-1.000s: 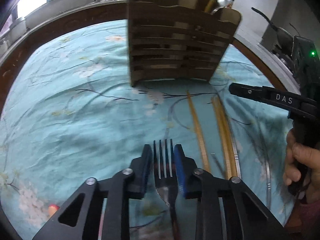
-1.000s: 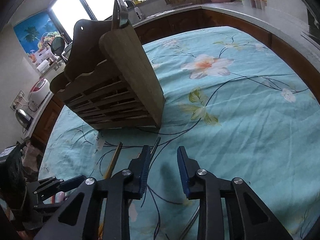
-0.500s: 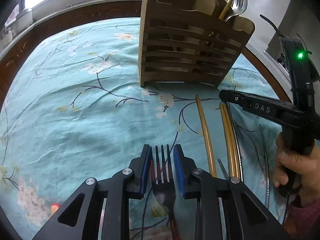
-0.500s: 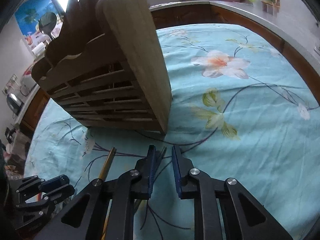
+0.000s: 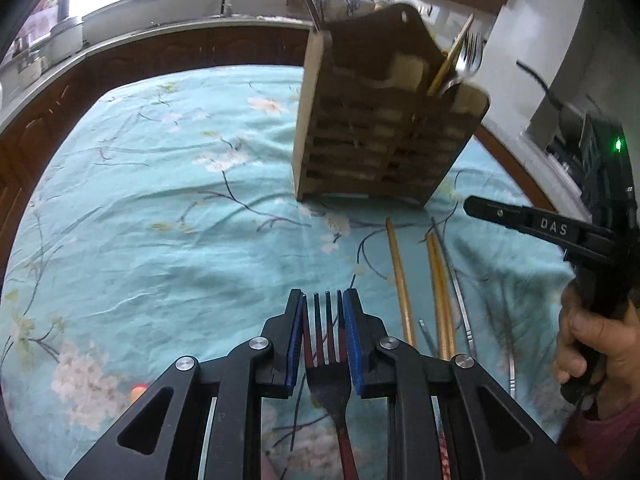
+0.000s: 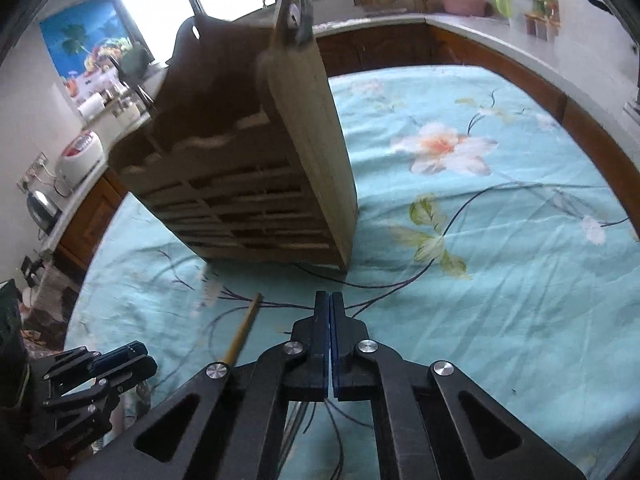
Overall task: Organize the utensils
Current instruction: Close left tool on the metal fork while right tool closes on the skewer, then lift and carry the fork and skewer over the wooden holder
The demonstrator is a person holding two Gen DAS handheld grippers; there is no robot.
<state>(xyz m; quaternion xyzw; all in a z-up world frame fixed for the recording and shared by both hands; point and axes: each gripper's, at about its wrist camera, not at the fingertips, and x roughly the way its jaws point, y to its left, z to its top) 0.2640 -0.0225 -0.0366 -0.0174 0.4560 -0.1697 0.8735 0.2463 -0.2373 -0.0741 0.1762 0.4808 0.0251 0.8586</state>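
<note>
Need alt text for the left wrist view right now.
Left tongs closing on a fork, tines forward, over a teal floral tablecloth. Ahead stands a wooden utensil holder; chopsticks lie to the right.

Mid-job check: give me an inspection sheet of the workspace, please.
Surface: table under a teal floral cloth, wrinkled.
Job's things: wooden utensil holder upright, with utensils already in it; gold chopsticks and thin metal utensils lying in front of it; fork.
Clutter: small orange-red object on the cloth.
Grippers: left gripper closing on the fork; right gripper shut, whether it holds anything is unclear.
Cables: nothing seen on the table.
Surroundings: kitchen counter, windows, rice cooker.
</note>
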